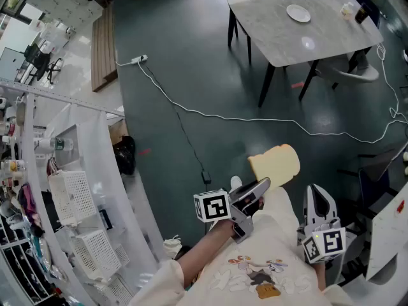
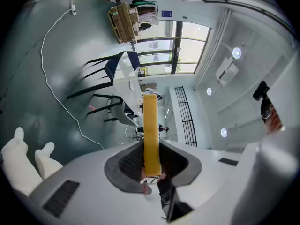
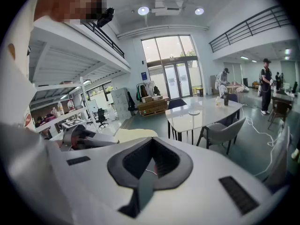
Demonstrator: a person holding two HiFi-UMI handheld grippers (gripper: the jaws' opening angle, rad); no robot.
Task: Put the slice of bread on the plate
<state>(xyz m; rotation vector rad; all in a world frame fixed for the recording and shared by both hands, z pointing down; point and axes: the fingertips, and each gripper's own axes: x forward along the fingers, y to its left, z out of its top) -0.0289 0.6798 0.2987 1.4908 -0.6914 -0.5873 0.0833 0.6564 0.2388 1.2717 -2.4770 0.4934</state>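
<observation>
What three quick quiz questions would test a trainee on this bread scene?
1. True or false: the right tongs hold nothing.
2. The left tongs grip: A a bread slice, B a cup, C a cable.
3. Where does the white plate stand?
Key: 1 true; 2 A; 3 on the table, far from the bread slice.
</observation>
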